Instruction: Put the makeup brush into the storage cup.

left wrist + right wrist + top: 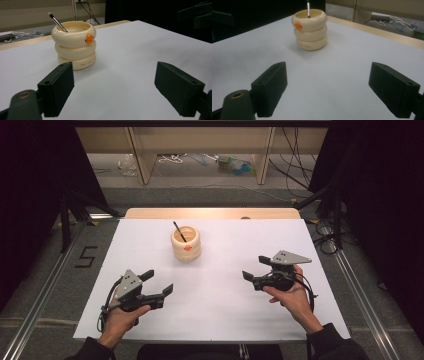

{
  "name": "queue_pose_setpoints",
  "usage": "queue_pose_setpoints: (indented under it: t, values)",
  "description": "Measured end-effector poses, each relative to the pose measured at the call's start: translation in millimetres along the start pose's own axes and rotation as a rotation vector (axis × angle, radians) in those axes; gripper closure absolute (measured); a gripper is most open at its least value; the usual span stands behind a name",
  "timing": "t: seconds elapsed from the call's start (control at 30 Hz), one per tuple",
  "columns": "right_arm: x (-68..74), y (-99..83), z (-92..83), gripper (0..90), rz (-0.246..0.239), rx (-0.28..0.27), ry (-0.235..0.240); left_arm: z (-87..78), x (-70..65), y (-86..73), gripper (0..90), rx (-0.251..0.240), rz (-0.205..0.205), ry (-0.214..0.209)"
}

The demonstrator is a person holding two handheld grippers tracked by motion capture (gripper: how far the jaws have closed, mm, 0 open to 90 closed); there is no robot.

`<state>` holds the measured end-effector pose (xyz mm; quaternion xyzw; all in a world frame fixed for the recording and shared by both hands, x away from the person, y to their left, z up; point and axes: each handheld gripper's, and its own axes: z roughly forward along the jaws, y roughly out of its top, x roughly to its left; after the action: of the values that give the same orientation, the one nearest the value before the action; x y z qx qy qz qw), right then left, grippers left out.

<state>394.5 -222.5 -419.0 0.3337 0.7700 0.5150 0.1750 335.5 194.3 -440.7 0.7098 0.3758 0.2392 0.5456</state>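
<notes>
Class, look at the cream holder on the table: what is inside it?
A thin black brush leans inside the holder, its pale tip sticking out above the rim. The holder's wall hides the brush's lower end and the bottom, so whether anything else lies there cannot be told.

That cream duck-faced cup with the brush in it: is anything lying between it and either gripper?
Nothing visible. Bare white table lies between the cup and both the left gripper and right gripper, whose jaws stand open.

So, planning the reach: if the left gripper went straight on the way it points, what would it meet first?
Probably the cream holder: it stands ahead of the open left gripper, slightly off-centre, with bare white table between. It might just slip past.
</notes>
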Motion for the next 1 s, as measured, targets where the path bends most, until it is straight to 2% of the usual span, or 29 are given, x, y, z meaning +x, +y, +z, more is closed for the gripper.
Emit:
queue_pose_setpoints:
  t: [0.3, 0.73, 0.8, 0.93, 0.97, 1.0]
  values:
    - [7.2, -7.1, -8.9, 16.4, 0.018, -0.001, 0.032, -0.4, 0.4, -0.1, 16.1, -0.001, 0.004, 0.003]
    - [14.0, -19.2, -21.9, 16.2, 0.012, -0.009, 0.029, -0.5, 0.0, -0.1, 16.1, 0.002, 0.008, 0.003]
    - [15.0, -20.1, -24.9, 16.2, 0.012, 0.003, 0.018, -0.4, 0.0, -0.1, 16.1, 0.003, 0.009, 0.000]
    - [17.5, -22.6, -25.8, 16.2, 0.010, -0.025, 0.032, -0.6, 0.0, -0.2, 16.1, 0.004, 0.009, 0.003]
    - [18.0, -22.5, -27.0, 16.2, 0.006, -0.015, 0.022, -0.5, -0.1, -0.3, 16.1, 0.005, 0.007, 0.004]
    - [18.7, -22.7, -27.1, 16.2, 0.004, -0.013, 0.032, -0.4, -0.1, -0.3, 16.1, 0.005, 0.007, 0.004]
